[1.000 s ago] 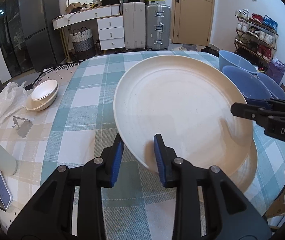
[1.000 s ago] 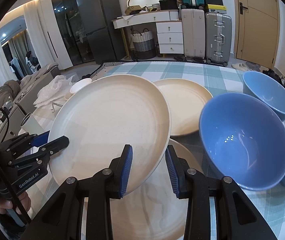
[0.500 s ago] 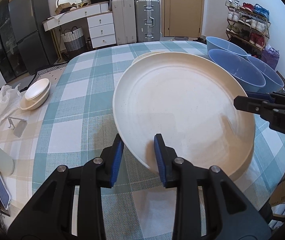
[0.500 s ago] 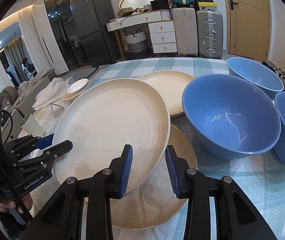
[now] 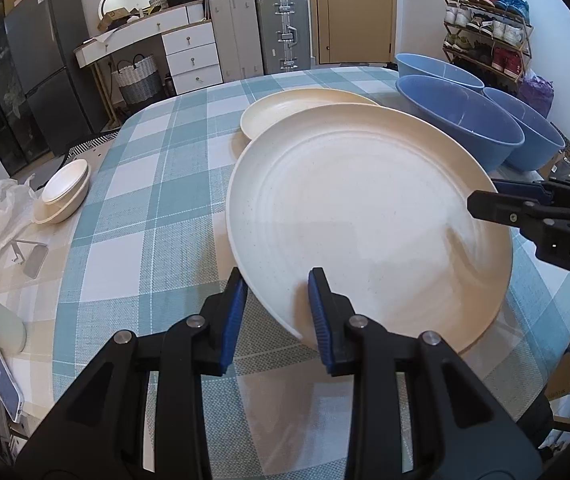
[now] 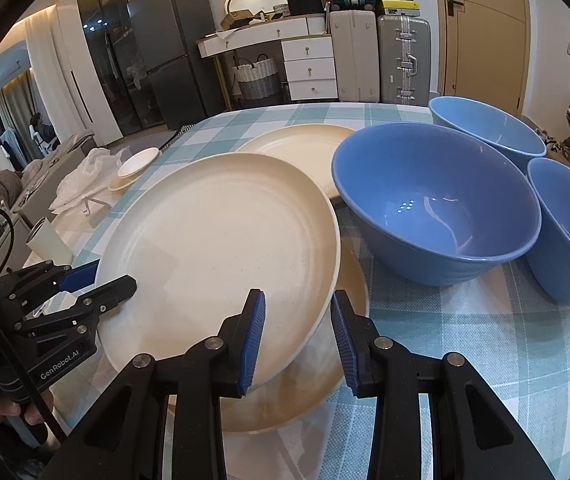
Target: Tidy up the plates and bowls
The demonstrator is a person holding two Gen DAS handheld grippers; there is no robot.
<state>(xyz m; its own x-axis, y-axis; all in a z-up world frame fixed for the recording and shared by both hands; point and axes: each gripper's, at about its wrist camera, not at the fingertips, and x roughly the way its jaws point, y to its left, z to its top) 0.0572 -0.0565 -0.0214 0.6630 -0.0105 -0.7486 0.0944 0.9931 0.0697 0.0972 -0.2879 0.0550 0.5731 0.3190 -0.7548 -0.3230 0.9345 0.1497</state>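
Here, plate (image 5: 365, 216) spans both claws.

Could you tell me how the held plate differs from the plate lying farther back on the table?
The held plate is lifted and tilted, with the left tool and right tool each straddling its rim; the far plate lies flat on the tablecloth, untouched. The held plate hangs over a third plate; the far plate has nothing beneath it but cloth. Both are round, cream and bare.
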